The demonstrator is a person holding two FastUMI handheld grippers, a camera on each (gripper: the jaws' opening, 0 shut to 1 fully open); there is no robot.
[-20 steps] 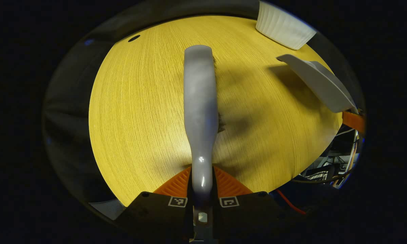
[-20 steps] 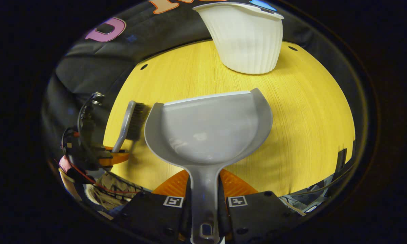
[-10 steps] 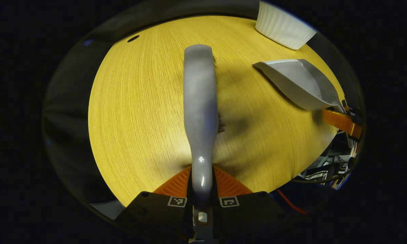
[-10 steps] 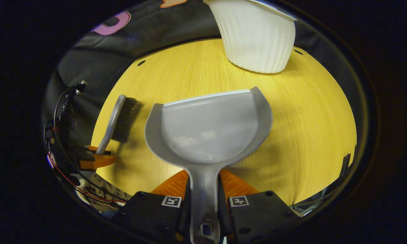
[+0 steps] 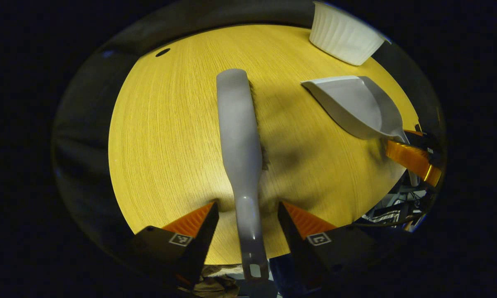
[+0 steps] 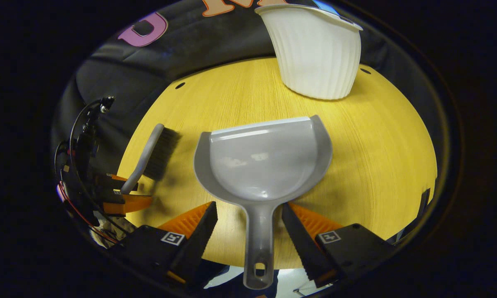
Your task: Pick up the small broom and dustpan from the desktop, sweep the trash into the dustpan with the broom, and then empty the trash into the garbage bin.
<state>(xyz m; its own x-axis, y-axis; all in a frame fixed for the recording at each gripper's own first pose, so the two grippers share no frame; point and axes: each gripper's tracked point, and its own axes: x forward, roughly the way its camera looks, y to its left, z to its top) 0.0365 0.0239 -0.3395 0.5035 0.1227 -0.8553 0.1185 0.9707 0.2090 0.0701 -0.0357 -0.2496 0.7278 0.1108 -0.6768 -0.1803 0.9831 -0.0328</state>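
Grey plastic is seen in both tools. The broom lies up the middle of the left gripper view, bristles down and to the right on the desk, with its handle end at the bottom edge. The left gripper is spread wide. One finger stands on each side of the handle and a gap is left on both sides, so nothing is pinched.

In the right gripper view the dustpan rests flat in the centre, with its mouth towards the top of the frame and its handle pointing to the bottom. The right gripper is likewise spread about that handle without touching it. The pan is empty, and no trash is made out on the wood.

From this it cannot be settled whether the tools are about to be taken up or are being left. If a grasp is meant, each handle should be kept centred between the fingers. The closing is best done on the narrow neck, not at the hanging hole, so that the tool is not twisted.

The white ribbed bin stands beyond the pan, at the upper right.

No brand or label is seen on the broom, pan or bin. Small square markers are carried on the gripper bodies, and no words can be read there.
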